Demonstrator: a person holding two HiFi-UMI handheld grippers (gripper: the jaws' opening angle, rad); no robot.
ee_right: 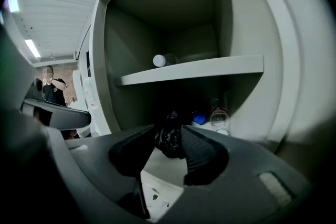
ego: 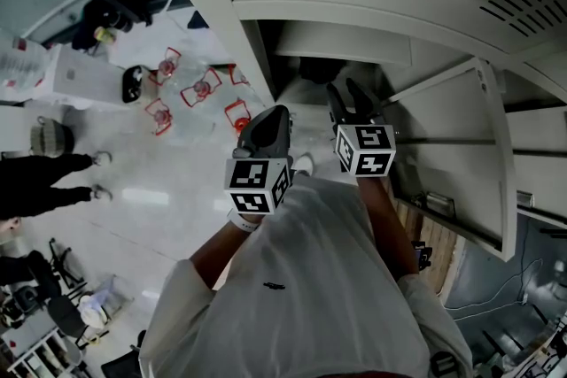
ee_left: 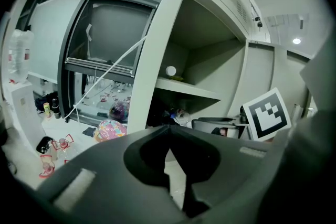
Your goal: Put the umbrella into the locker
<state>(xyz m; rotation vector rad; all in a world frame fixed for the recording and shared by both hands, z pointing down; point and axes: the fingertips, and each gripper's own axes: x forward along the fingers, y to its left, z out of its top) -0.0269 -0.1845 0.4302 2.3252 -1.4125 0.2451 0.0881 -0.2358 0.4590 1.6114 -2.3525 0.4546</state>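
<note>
Currently, the right gripper point(ego: 347, 90) point(ee_right: 168, 128) is held level with the lower compartment of the tall grey metal locker point(ego: 354, 38) point(ee_right: 105, 60), at the upper centre of the head view. Its jaws stand part-way apart. In the right gripper view the ribbed inner face of the right-hand jaw is uncovered, and nothing lies between the pads.

The black folded umbrella point(ego: 317, 68) point(ee_right: 169, 140) is inside the locker, in the compartment under the flat grey shelf point(ee_right: 199, 67). It shows at frame centre in the right gripper view, in the gap just beyond the jaw tips, as a bundle of crumpled dark fabric. Whether the tips touch it cannot be told.

To the right of the umbrella in the same compartment stand:
- a clear plastic bottle with a red-and-white label point(ee_right: 219, 117);
- a small blue-topped item point(ee_right: 198, 119), just beside the bottle.

On the shelf above, a white-capped bottle point(ee_right: 161, 60) point(ee_left: 171, 71) lies on its side.

The left gripper point(ego: 280, 114) point(ee_left: 169, 128) is at the centre of the head view, outside the locker and to the left of its opening. Its jaw tips meet, and nothing is held.

The grey locker door point(ego: 478, 155) stands swung open at the right of the head view. Several red wire-framed items point(ego: 202, 88) rest on the pale floor at upper left.
</note>
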